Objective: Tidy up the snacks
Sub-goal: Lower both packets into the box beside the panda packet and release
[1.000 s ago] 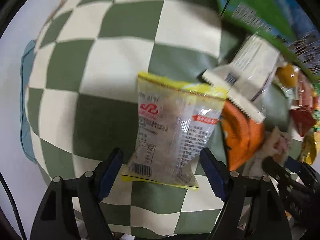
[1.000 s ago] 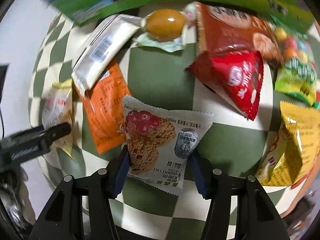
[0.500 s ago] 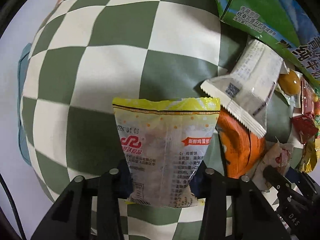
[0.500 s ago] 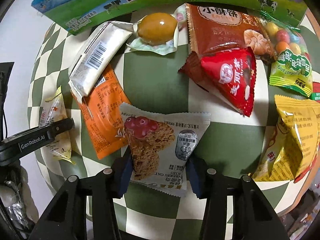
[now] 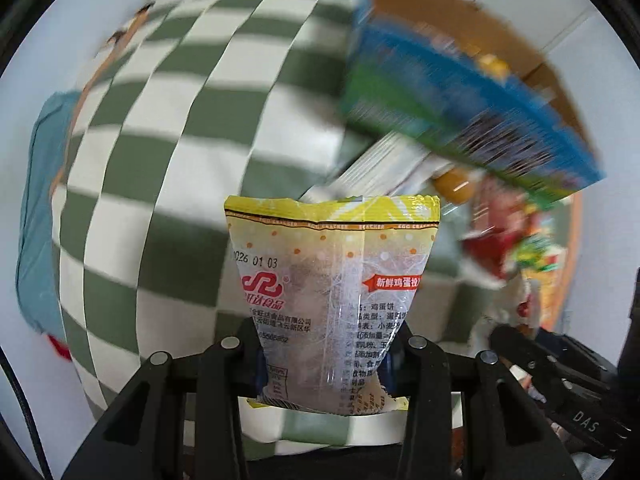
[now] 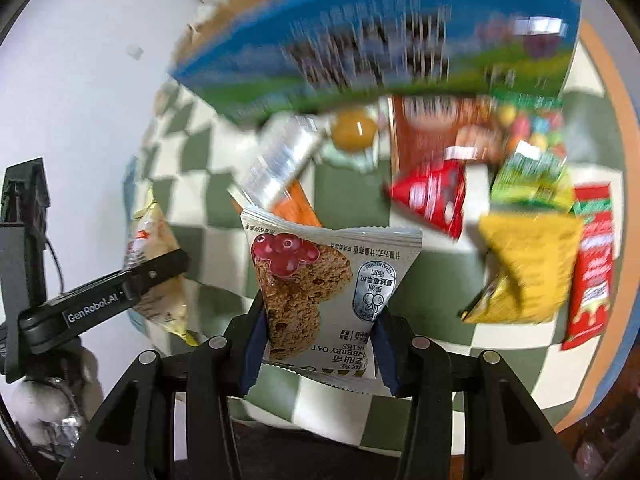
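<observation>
My left gripper (image 5: 322,364) is shut on a yellow-topped clear egg cracker packet (image 5: 332,288) and holds it upright, lifted off the green-and-cream checked cloth (image 5: 168,128). My right gripper (image 6: 318,350) is shut on a white cranberry oat cookie packet (image 6: 320,280), also lifted off the cloth (image 6: 344,192). The left gripper with its packet shows at the left of the right wrist view (image 6: 132,280). The right gripper's black body shows at the lower right of the left wrist view (image 5: 560,376).
A blue and green milk carton box (image 6: 380,40) lies at the back, also in the left wrist view (image 5: 460,108). On the cloth lie a red triangular packet (image 6: 432,196), a yellow bag (image 6: 528,264), a silver-white packet (image 6: 280,164), an orange packet (image 6: 298,208), a wrapped yellow ball (image 6: 354,130) and a red sachet (image 6: 592,264).
Both grippers have closed on their packets and lifted them off the cloth, tilting upward so the carton and the back of the scene come into view, blurred by motion.
</observation>
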`<state>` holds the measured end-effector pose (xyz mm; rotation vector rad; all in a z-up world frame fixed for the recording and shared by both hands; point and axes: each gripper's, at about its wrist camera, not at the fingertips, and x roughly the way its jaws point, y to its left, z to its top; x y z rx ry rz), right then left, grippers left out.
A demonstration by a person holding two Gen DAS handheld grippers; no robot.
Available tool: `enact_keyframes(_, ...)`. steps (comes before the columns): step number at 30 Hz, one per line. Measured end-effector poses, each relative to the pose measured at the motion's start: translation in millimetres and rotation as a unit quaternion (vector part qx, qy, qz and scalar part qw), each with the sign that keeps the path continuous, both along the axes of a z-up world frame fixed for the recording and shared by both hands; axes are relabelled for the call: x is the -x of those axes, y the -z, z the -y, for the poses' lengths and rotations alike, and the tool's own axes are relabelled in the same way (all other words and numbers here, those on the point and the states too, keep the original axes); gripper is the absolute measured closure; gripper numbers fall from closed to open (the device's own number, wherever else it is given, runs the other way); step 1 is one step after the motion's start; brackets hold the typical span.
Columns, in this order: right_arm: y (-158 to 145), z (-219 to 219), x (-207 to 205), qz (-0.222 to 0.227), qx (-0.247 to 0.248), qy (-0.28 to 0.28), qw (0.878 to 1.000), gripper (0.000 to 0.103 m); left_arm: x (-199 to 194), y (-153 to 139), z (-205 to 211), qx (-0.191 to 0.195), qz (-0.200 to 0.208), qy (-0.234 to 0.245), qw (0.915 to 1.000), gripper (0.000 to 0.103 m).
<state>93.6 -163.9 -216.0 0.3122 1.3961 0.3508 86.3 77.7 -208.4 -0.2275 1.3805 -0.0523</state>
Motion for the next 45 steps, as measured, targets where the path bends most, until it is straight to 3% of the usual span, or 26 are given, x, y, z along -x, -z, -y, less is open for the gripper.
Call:
enact_keyframes(3,-35.6,17.7,-17.1,0.028,-0.016,0.01,0.999,0.053,-36.7,-41.7,24.1,0.027,0.033,0.018,0.9989,0.065)
enact_keyframes(4,-49.3,25.6,-26.6,0.042,-0.019,0.016,0.999,0.053,-72.5,-48.2,25.3,0.033,0.039,0.023,0.9984,0.065)
enact_keyframes(6,-72.1,38.2,-47.3,0.066,-0.014,0.022,0.997,0.053,-102.3,-71.0,33.3,0.04,0.056,0.036,0.997,0.065)
enact_keyframes(8,-93.4,54.5,-75.2,0.094,0.004,0.033,0.995,0.053,-136.3,-82.0,47.2,0.038,0.071,0.052,0.9954,0.065)
enact_keyframes(13,-106.7,81.6,-160.9,0.12,0.058,0.055,0.99,0.053,-215.3,-95.4,83.1,0.007,0.081,0.077,0.9938,0.065)
enact_keyframes(19,-88.7,103.9,-261.7,0.09,0.093,0.05,0.99,0.053,-308.4,-55.4,94.6,-0.049,0.041,0.083,0.9945,0.065)
enact_keyframes(24,-61.5,118.6,-316.4,0.059,0.115,0.052,0.99,0.053,-360.4,-15.7,88.0,-0.081,0.005,0.077,0.9938,0.065)
enact_keyframes(25,-53.7,117.8,-324.3,0.053,0.117,0.049,0.99,0.053,-364.8,-11.0,86.5,-0.084,0.002,0.074,0.9937,0.065)
enact_keyframes(27,-38.4,118.0,-337.2,0.036,0.133,0.047,0.989,0.042,-379.3,0.8,86.5,-0.092,-0.012,0.074,0.9929,0.064)
enact_keyframes(28,-30.9,118.4,-342.3,0.03,0.14,0.049,0.988,0.021,-384.6,3.6,87.7,-0.094,-0.016,0.075,0.9926,0.062)
enact_keyframes(29,-25.0,118.3,-349.2,0.026,0.14,0.05,0.989,0.011,-388.3,6.1,88.0,-0.096,-0.017,0.074,0.9924,0.058)
enact_keyframes(31,-21.0,117.7,-349.1,0.02,0.133,0.056,0.989,0.011,-392.1,7.5,91.0,-0.099,-0.015,0.08,0.9918,0.024)
enact_keyframes(33,-22.8,115.4,-343.2,0.024,0.134,0.054,0.989,0.009,-393.8,7.6,92.2,-0.097,-0.013,0.082,0.9918,0.009)
enact_keyframes(45,-19.8,99.1,-321.5,0.022,0.149,0.05,0.987,0.008,-366.1,-5.4,91.2,-0.068,0.005,0.073,0.995,0.009)
